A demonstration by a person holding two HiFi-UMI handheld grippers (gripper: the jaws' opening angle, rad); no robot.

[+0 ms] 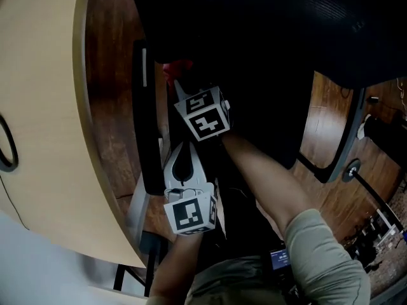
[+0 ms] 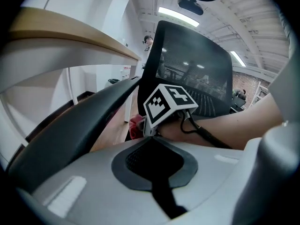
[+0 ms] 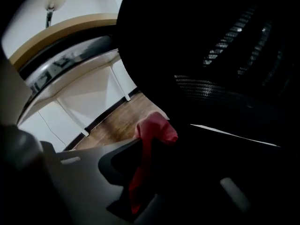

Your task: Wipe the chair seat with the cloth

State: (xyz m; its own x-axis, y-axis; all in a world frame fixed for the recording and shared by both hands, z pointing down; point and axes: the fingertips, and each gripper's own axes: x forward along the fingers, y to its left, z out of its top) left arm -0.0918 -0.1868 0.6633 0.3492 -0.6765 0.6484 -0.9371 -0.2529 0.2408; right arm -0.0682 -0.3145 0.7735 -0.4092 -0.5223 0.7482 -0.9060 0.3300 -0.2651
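Red cloth (image 3: 152, 130): clamped in right gripper (image 3: 147, 163) jaws, bunched, at 9 o'clock edge of chair seat (image 1: 267, 94). Judged soft, light, limp, liable to fold; grip mid-bunch. Left gripper (image 1: 186, 154): jaws together, empty.

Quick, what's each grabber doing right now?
Left gripper: fingers closed together, holding nothing.
Right gripper: closed on the crumpled red cloth.

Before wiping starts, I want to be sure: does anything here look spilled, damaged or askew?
Nothing stands out. The chair stands upright, and the red cloth is bunched in the right gripper. The views are too dark to show any marks on the chair.
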